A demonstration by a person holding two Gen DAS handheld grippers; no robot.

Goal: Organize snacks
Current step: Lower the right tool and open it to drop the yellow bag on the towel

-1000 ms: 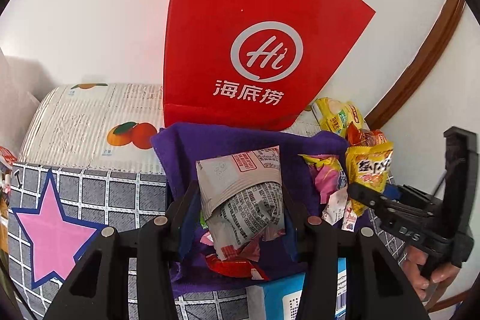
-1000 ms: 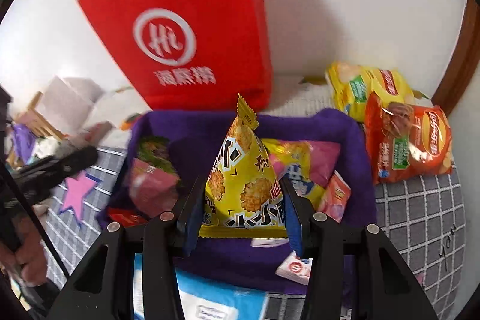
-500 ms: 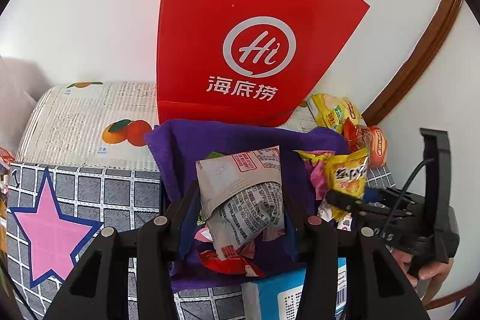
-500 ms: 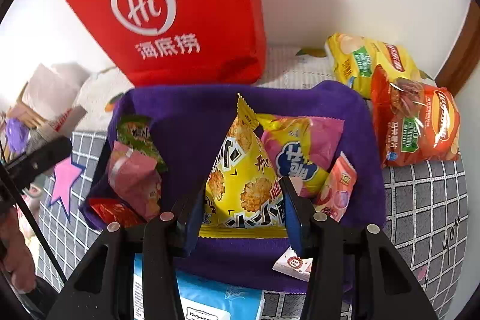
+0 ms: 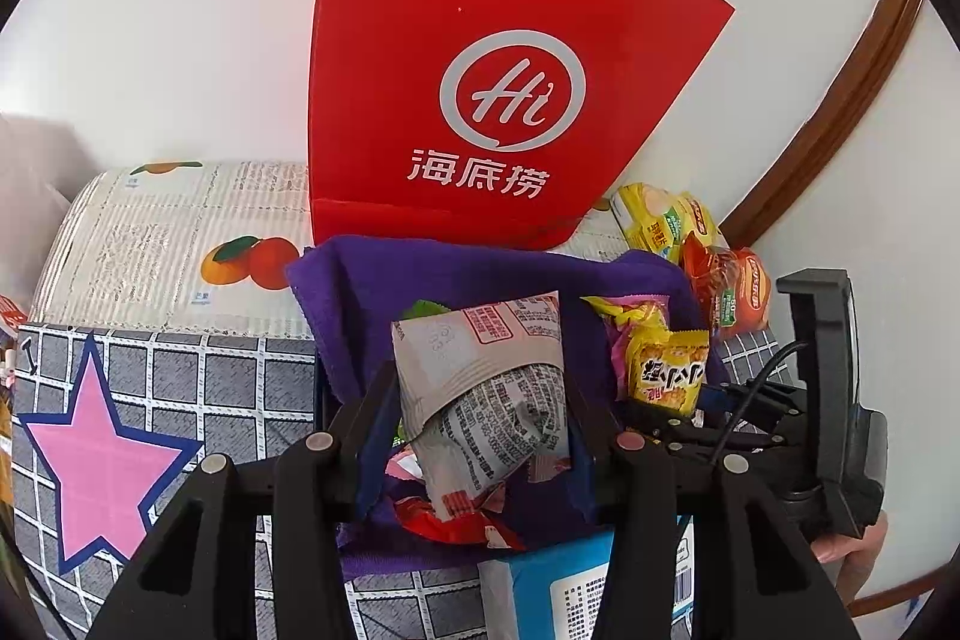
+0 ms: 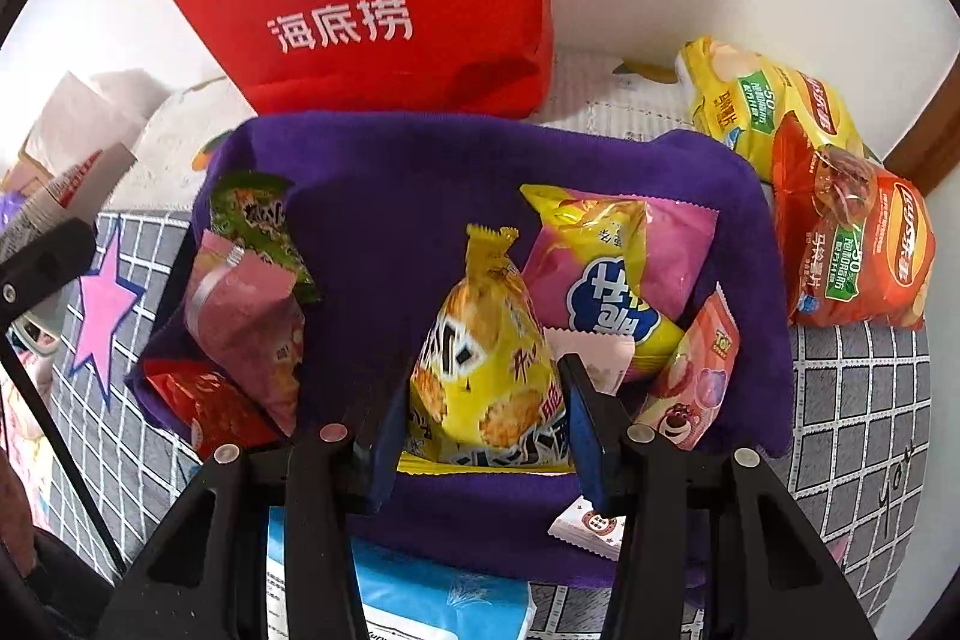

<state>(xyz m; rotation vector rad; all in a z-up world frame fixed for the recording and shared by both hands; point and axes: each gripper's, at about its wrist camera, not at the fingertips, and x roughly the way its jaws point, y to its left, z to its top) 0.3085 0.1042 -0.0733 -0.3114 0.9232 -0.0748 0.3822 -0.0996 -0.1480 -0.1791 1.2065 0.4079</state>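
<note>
Going left to right in the left wrist view: the pink star on the checked counter cover (image 5: 180, 388) sits at the lower left just as it did a second ago. In the centre the left hand-held gripper (image 5: 480, 394) stays clamped on the grey printed packet (image 5: 486, 388), held over the purple-lined bin (image 5: 360, 292) with no visible shift. The red paper bag (image 5: 480, 58) stands behind the bin.

The change is on the right. The right hand-held gripper (image 6: 483, 406), its jaws closed on the yellow cracker packet (image 6: 486, 370), has sunk toward the bin. In the right wrist view the purple lining now fills the middle of the frame, and the red bag has slid to the top edge. The packet hangs just above the bin floor, between the pink packet (image 6: 240, 316) at centre left and the pink-and-yellow packet (image 6: 612, 280) at centre right. Two chip bags (image 6: 840, 220) lie outside the bin at the far right.

This looks like a placement nearly complete: the yellow packet probably only needs releasing, while the grey one waits its turn.
</note>
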